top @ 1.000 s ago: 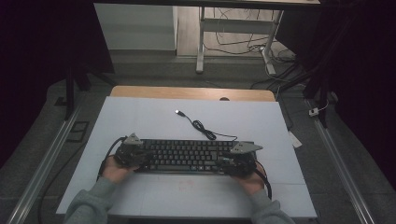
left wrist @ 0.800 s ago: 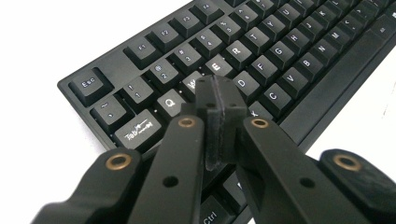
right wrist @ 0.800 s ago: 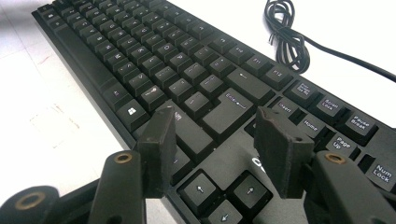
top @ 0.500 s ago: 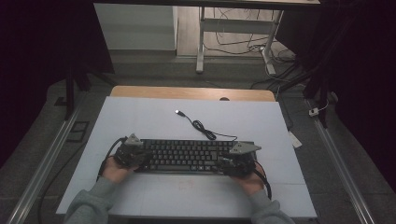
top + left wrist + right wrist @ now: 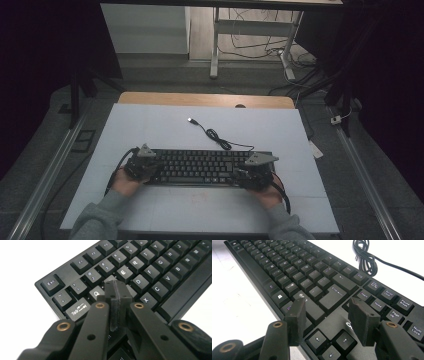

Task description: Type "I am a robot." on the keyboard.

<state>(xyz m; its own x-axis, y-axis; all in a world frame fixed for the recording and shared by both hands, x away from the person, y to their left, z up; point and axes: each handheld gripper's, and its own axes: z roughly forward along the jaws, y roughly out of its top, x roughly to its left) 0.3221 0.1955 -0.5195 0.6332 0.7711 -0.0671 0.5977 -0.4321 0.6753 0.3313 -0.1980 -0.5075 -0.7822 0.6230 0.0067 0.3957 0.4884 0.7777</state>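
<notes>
High view, white table in dark room, black keyboard; left tongs clenched, right tongs released

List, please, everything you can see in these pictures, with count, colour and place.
keyboard: one, black, near middle of the table, between the two grippers.
cable: one, black, loosely coiled behind the keyboard, plug end lying free.
table: one, white top with a wooden far edge.
desk frame: one, pale, on the floor beyond the table.
left gripper: one, black, jaws shut, tip over the keys by Q.
right gripper: one, black, jaws open above the keys by Enter.
sleeves: two, grey, at the near edge.
</notes>
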